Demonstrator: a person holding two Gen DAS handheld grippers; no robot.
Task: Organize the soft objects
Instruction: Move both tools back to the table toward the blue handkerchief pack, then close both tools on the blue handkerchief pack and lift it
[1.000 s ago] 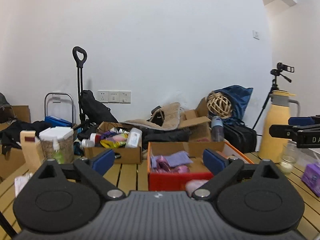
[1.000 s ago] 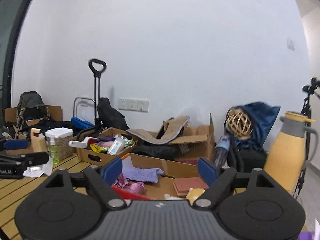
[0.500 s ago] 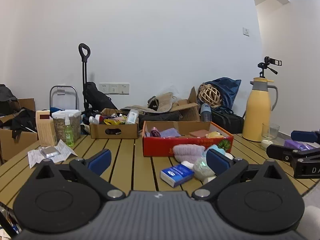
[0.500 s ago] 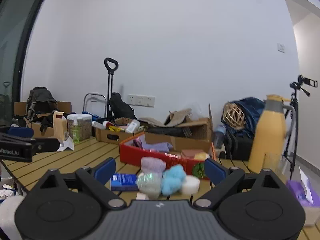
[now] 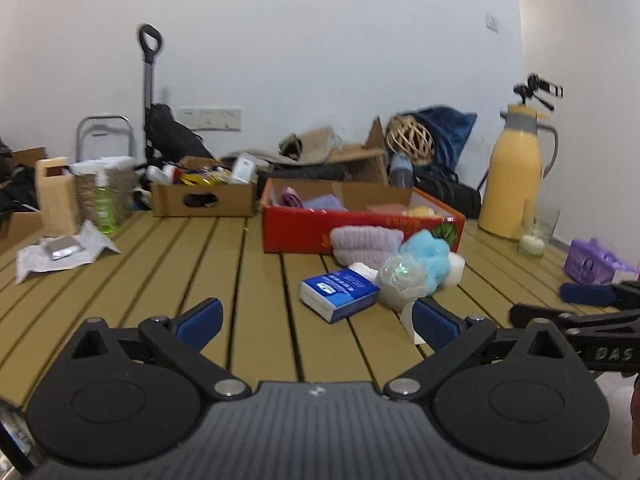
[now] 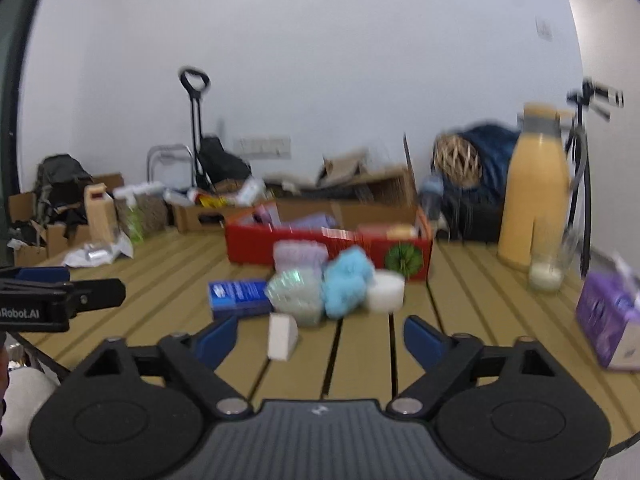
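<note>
Soft items sit in a cluster on the slatted wooden table (image 5: 224, 264), just in front of the red box (image 5: 296, 228): lilac headband (image 5: 366, 242) touching the box front, blue puff (image 5: 426, 256) beside it, clear mesh ball (image 5: 396, 280) in front, white round pad (image 6: 386, 292) at the right edge of the group. Blue tissue pack (image 5: 340, 292) lies flat left of the mesh ball, touching or nearly touching it. Small white wedge (image 6: 282, 336) stands nearest the camera in the right wrist view.

Left gripper (image 5: 316, 320) jaws spread wide, nothing between them; the cluster is ahead and slightly right of center, beyond the fingertips, and the wedge shows just beside the right finger. Right gripper (image 6: 318, 336) also spread wide, empty; the wedge sits between the fingertips nearer the left one, apart from both, and the rest of the cluster is ahead, roughly centered.

More soft pieces already lie inside the red box, details blurred. Yellow jug (image 5: 514, 184) and purple pack (image 6: 608, 320) stand to the right, well apart from the cluster.
</note>
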